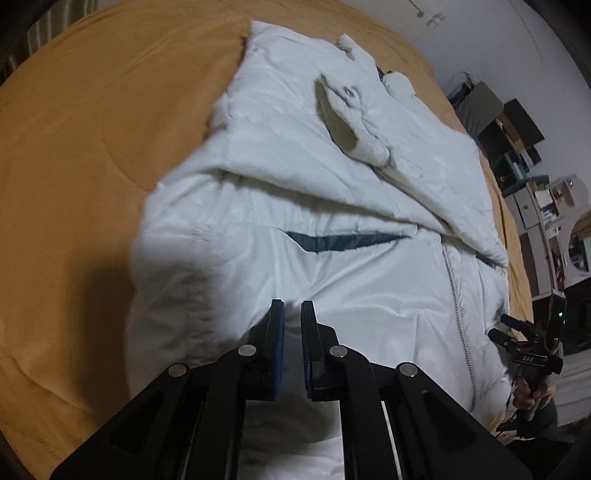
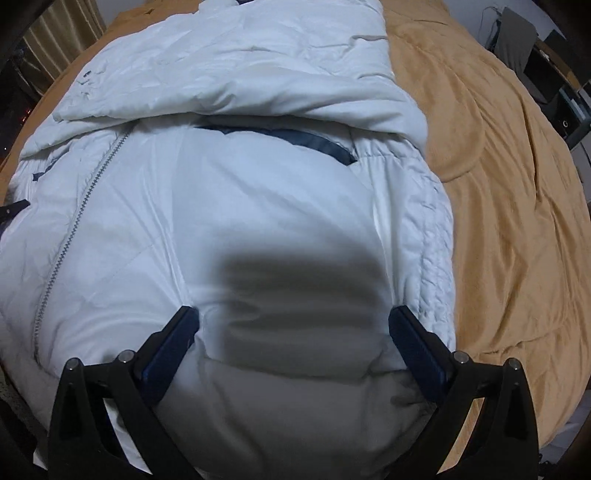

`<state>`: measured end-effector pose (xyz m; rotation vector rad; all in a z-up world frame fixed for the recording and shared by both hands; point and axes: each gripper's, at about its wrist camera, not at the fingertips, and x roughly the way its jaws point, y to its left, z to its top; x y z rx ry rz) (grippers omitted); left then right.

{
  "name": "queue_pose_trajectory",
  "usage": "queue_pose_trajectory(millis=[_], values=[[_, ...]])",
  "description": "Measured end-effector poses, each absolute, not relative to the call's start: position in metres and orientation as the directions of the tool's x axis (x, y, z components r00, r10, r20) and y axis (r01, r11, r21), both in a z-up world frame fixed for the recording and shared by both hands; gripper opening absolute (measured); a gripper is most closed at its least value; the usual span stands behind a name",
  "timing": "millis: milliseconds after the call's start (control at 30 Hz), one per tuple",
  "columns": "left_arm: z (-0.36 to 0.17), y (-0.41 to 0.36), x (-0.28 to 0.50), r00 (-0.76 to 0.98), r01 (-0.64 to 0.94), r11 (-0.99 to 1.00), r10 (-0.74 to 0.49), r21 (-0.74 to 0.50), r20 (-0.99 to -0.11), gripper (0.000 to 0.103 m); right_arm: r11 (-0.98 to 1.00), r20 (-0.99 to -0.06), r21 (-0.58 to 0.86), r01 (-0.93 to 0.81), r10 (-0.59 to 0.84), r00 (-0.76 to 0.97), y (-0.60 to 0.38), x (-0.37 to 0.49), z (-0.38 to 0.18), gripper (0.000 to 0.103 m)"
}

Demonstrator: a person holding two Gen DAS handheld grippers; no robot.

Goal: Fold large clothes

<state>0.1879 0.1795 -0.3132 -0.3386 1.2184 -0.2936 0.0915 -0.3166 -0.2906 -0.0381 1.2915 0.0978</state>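
Note:
A large white puffer jacket (image 1: 332,177) with a grey zipper and dark blue pocket trims lies on a tan blanket (image 1: 74,166); both sleeves are folded across its chest. My left gripper (image 1: 291,314) is nearly shut, with a narrow gap between its blue pads, at the jacket's bottom hem; no fabric shows clearly between the pads. My right gripper (image 2: 293,317) is wide open, its pads resting on either side of a puffed part of the jacket (image 2: 258,184) near the hem. The right gripper also shows at the right edge of the left wrist view (image 1: 498,328).
The tan blanket (image 2: 517,221) covers the bed around the jacket. Shelves and dark boxes (image 1: 517,147) stand along the wall to the right. Curtains (image 2: 55,33) hang at the far left.

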Motion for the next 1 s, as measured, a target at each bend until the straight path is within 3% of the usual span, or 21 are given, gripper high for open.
queue_pose_trajectory(millis=[167,333,400,500,533,600,633,667,1000], values=[[-0.299,0.234,0.218,0.405,-0.033,0.920,-0.345,-0.391,-0.847,0.009,0.993,-0.915,0.116,0.021,0.099,0.390,-0.359,0.117,-0.253,0.103],[-0.330,0.245,0.250,0.303,-0.059,0.855,-0.477,-0.516,-0.825,0.009,0.976,-0.944,0.209,0.066,0.184,0.273,-0.393,0.163,-0.290,0.103],[-0.333,0.244,0.252,0.278,-0.051,0.855,-0.484,-0.516,-0.830,0.009,0.947,-0.930,0.304,0.105,0.271,0.249,-0.402,0.173,-0.306,0.103],[-0.328,0.253,0.236,0.277,-0.069,0.831,-0.515,-0.551,-0.811,0.011,0.938,-0.919,0.336,0.088,0.307,0.246,-0.398,0.173,-0.306,0.103],[-0.327,0.253,0.229,0.271,-0.085,0.815,-0.534,-0.573,-0.801,0.017,0.935,-0.916,0.347,0.070,0.322,0.242,-0.395,0.169,-0.304,0.103],[-0.322,0.260,0.211,0.295,-0.102,0.753,-0.601,-0.650,-0.742,0.048,0.926,-0.906,0.374,0.050,0.353,0.236,-0.390,0.153,-0.303,0.103],[-0.319,0.260,0.205,0.311,-0.100,0.736,-0.617,-0.670,-0.723,0.083,0.923,-0.903,0.382,0.046,0.362,0.232,-0.387,0.145,-0.303,0.103],[-0.316,0.259,0.202,0.318,-0.094,0.732,-0.620,-0.675,-0.717,0.102,0.920,-0.902,0.388,0.047,0.369,0.226,-0.386,0.140,-0.305,0.103],[-0.351,0.205,0.261,0.150,0.025,0.812,-0.580,-0.583,-0.801,0.103,0.862,-0.852,0.507,0.025,0.496,0.165,-0.383,0.169,-0.318,0.103]])
